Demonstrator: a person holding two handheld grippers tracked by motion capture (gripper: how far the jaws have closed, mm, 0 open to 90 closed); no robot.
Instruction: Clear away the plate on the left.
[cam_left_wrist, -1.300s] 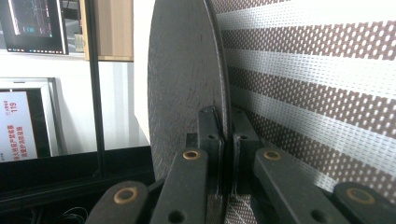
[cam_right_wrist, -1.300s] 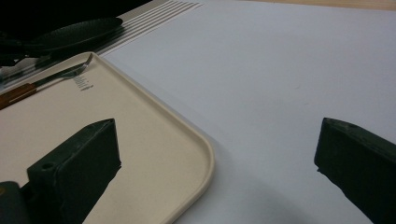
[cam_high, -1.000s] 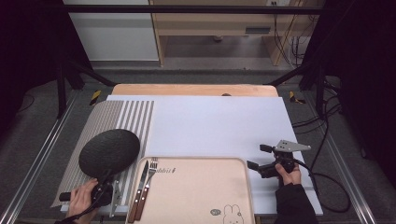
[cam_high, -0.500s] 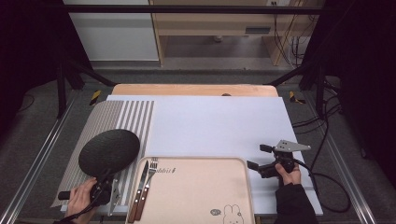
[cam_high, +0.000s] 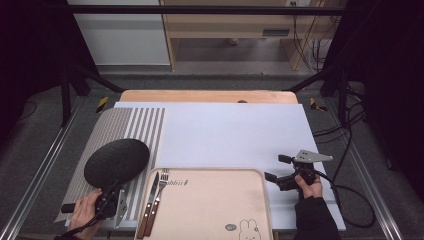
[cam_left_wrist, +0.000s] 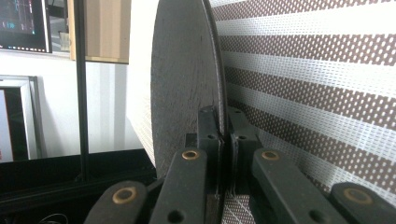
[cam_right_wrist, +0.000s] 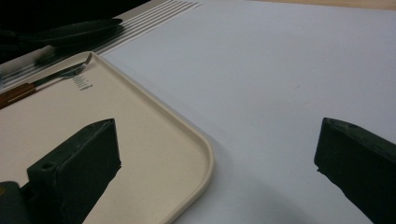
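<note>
The left gripper (cam_high: 111, 196) pinches the near rim of a black plate (cam_high: 117, 161), its jaws pressed tight on the edge, and holds the plate tilted over the striped mat (cam_high: 120, 125), just left of the tray (cam_high: 210, 205). A knife (cam_high: 149, 205) and fork (cam_high: 159, 196) already lie at the tray's left side. The right gripper (cam_high: 275, 168) rests by the tray's far right corner, jaws spread and empty. The plate looks picked up but not yet set down; likely it goes on the tray
</note>
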